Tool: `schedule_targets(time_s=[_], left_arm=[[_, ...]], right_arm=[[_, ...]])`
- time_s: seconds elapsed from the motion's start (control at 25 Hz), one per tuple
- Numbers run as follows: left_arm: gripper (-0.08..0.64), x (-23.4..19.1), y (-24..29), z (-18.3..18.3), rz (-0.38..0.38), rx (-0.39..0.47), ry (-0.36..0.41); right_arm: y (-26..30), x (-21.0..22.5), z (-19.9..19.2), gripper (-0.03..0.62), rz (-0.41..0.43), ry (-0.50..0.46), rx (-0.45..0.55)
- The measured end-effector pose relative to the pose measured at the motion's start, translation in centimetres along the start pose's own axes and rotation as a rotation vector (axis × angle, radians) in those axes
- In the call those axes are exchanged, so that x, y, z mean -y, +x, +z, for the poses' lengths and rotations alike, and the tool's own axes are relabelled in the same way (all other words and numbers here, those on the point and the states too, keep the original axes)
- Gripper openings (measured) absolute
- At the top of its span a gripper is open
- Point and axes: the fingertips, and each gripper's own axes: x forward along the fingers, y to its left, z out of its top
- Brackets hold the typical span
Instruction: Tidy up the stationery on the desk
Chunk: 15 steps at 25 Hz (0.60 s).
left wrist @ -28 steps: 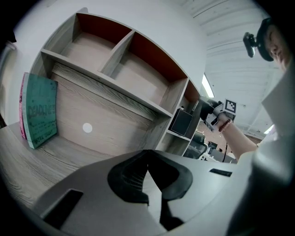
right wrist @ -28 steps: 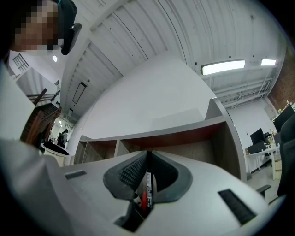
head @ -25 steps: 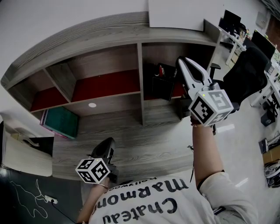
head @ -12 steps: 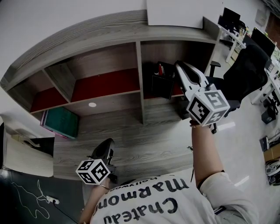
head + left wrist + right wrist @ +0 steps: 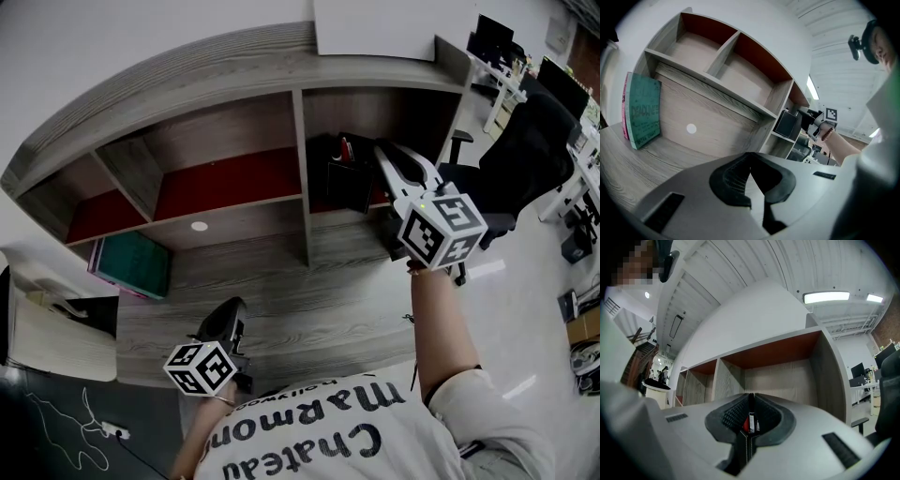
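A black pen holder (image 5: pixel 349 183) with a red-tipped pen stands in the right compartment of the wooden shelf unit (image 5: pixel 302 187); in the left gripper view the pen holder (image 5: pixel 787 124) shows as a dark box. My right gripper (image 5: pixel 380 148) is raised just right of it, with its jaws pressed together. In the right gripper view, that gripper (image 5: pixel 750 395) is shut on a thin red, white and black pen (image 5: pixel 751 420). My left gripper (image 5: pixel 230 306) hangs low over the front of the desk (image 5: pixel 309 309). Its pads (image 5: pixel 733 180) meet at the tips of the left gripper (image 5: pixel 750 157), with nothing between them.
A teal book (image 5: pixel 131 261) leans at the desk's left end, under the shelf; the left gripper view shows this teal book (image 5: pixel 644 112) too. A white round dot (image 5: pixel 199 226) marks the back panel. A black office chair (image 5: pixel 525 159) stands at the right, and a white cabinet (image 5: pixel 56 328) at the left.
My right gripper has moved down and to the left, closer to the pen holder. The left gripper has stayed where it was.
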Motion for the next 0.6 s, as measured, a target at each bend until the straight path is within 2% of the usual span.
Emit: schedule_targets(time_s=[0.6], left_arm=[[0.014,-0.3,-0.2,0.3,-0.009,-0.001,0.000]], right_arm=[[0.4,-0.6,-1.2,0.048,-0.001,-0.023,-0.065]])
